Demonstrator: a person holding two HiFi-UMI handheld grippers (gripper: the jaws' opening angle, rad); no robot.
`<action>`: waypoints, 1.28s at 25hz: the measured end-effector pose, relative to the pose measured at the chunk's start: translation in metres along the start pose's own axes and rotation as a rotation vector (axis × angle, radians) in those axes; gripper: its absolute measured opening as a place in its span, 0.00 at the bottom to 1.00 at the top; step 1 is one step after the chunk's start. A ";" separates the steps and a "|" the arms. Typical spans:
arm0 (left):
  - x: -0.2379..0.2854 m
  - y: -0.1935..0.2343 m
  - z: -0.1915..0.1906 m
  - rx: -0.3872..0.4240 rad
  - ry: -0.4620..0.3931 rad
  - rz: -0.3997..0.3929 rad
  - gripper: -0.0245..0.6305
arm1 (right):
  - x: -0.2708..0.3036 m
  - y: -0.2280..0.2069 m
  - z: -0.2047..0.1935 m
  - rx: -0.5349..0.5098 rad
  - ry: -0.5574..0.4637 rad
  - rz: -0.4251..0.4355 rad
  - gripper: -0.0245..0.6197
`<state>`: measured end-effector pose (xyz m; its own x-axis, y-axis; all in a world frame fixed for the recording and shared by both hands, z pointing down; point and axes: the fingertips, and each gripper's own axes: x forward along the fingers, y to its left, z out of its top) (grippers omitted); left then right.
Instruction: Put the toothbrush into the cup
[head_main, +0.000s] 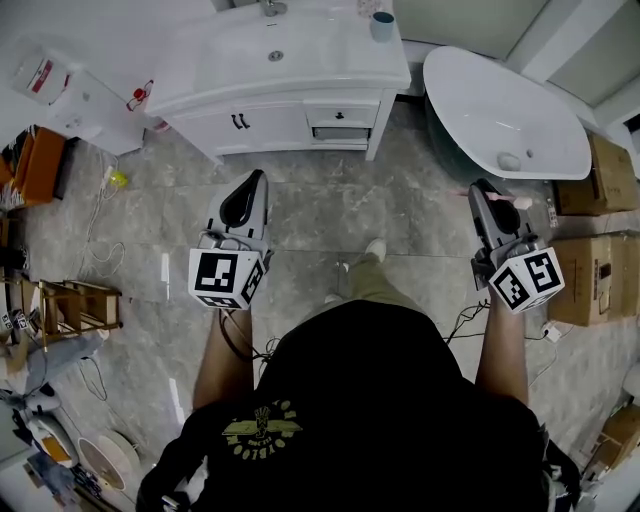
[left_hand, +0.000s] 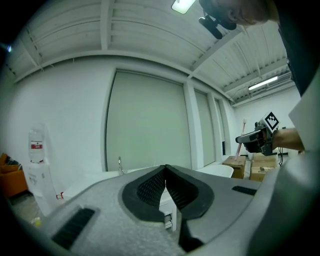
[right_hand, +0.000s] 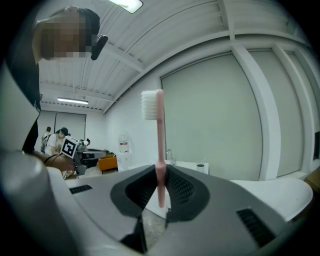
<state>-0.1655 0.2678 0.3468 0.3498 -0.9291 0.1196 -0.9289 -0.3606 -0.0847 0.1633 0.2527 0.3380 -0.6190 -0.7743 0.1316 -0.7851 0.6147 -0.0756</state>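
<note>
A pink toothbrush (right_hand: 160, 145) with white bristles stands upright, pinched between the jaws of my right gripper (right_hand: 161, 172). In the head view that right gripper (head_main: 490, 198) hovers over the floor near the bathtub, the toothbrush (head_main: 522, 203) a small pink bit at its tip. A blue-grey cup (head_main: 382, 25) stands on the back right corner of the white vanity (head_main: 330, 75); the cup (right_hand: 200, 167) also shows small and far off in the right gripper view. My left gripper (head_main: 240, 203) is held level before the vanity, its jaws meeting with nothing between them (left_hand: 165, 172).
A white bathtub (head_main: 505, 115) lies to the right of the vanity. Cardboard boxes (head_main: 595, 270) stand at the right. A water dispenser (head_main: 70, 95) and orange furniture (head_main: 40, 165) are at the left. Cables and clutter lie on the grey tiled floor (head_main: 330, 200).
</note>
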 end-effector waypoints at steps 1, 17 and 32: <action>0.004 0.002 -0.001 -0.003 0.001 -0.001 0.05 | 0.005 -0.002 0.000 -0.002 0.001 0.003 0.12; 0.090 -0.001 -0.008 -0.046 0.027 -0.051 0.05 | 0.052 -0.059 0.010 -0.011 0.044 0.003 0.12; 0.174 0.002 0.010 -0.009 0.031 -0.054 0.05 | 0.093 -0.130 0.021 0.018 0.013 0.006 0.12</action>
<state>-0.1056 0.1045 0.3570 0.3959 -0.9053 0.1540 -0.9097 -0.4095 -0.0688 0.2071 0.0975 0.3393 -0.6231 -0.7688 0.1437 -0.7820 0.6162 -0.0939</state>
